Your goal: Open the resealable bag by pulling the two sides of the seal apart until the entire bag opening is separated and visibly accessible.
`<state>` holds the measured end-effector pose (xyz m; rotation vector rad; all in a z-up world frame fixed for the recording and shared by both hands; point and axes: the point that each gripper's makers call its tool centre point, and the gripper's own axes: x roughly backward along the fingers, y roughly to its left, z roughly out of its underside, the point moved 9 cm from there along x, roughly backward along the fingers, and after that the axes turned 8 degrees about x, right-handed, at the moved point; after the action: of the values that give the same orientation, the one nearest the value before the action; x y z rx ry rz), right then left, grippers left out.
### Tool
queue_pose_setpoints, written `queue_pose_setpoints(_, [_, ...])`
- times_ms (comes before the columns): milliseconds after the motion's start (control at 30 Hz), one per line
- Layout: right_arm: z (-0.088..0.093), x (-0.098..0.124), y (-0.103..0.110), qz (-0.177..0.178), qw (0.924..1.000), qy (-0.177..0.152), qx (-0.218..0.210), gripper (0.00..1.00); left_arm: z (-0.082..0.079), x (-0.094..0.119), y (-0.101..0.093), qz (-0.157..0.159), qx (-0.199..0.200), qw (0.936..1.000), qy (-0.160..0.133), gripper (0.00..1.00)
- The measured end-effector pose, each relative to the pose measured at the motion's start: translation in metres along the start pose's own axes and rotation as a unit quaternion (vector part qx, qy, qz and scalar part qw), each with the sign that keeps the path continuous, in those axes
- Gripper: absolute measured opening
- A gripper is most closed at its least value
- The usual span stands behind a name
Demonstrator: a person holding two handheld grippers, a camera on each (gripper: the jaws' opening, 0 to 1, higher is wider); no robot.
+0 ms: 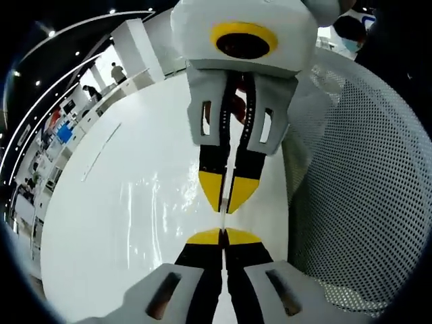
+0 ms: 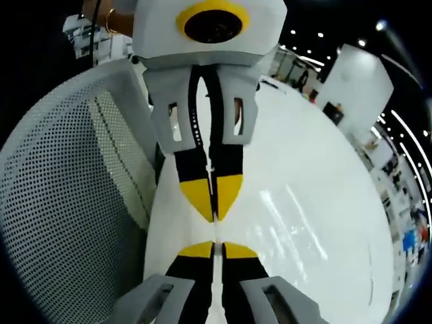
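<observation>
The resealable bag is clear plastic and shows only as glossy wrinkles over the white table. In the left gripper view my left gripper rises from the bottom, its yellow-tipped jaws shut on a thin edge of the bag. My right gripper comes down from the top, tip to tip with it, and is also shut. The right gripper view mirrors this: my right gripper sits below and my left gripper above. The bag's sheen lies to their right. The seal itself is too thin to make out.
A white perforated mesh chair back stands close beside the grippers, also seen as the mesh chair back. A hand with a bracelet holds the left gripper. Far off, a person stands among displays.
</observation>
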<state>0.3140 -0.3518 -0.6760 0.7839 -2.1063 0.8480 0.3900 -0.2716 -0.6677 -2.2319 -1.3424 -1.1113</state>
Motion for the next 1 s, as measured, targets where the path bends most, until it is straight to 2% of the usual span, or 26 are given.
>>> queue_pose_setpoints(100, [0.0010,-0.0017,0.0012,-0.001,1.0000,0.007,0.007,0.00,0.0009,-0.0024,-0.0002,-0.006,-0.008,0.9999,-0.003,0.00])
queue_pose_setpoints(200, [0.0017,-0.0009,0.0014,-0.003,0.9999,0.006,0.008,0.00,0.0002,-0.0045,-0.0017,0.000,0.007,0.9998,-0.020,0.00])
queue_pose_setpoints(267, [-0.0001,-0.0003,0.0020,-0.001,0.9999,0.004,0.010,0.00,-0.0016,-0.0051,-0.0030,0.006,0.020,0.9994,-0.028,0.04])
queue_pose_setpoints(333, [-0.0022,-0.0006,0.0024,0.002,1.0000,0.000,0.007,0.00,-0.0031,-0.0072,-0.0044,0.008,0.017,0.9995,-0.027,0.05])
queue_pose_setpoints(433, [-0.0036,-0.0007,0.0030,0.004,1.0000,0.000,0.009,0.00,-0.0030,-0.0086,-0.0046,0.001,0.007,0.9998,-0.019,0.02])
queue_pose_setpoints(667, [-0.0045,0.0027,0.0039,0.010,0.9999,-0.005,0.007,0.00,-0.0040,-0.0052,-0.0027,0.001,0.032,0.9991,-0.029,0.00])
queue_pose_setpoints(767, [-0.0054,0.0051,0.0021,0.018,0.9998,-0.012,0.000,0.00,-0.0052,-0.0027,-0.0020,-0.009,0.030,0.9989,-0.034,0.00])
queue_pose_setpoints(1000, [-0.0032,0.0066,0.0033,0.018,0.9997,-0.015,-0.003,0.00,-0.0058,-0.0011,-0.0033,-0.008,0.030,0.9989,-0.035,0.00])
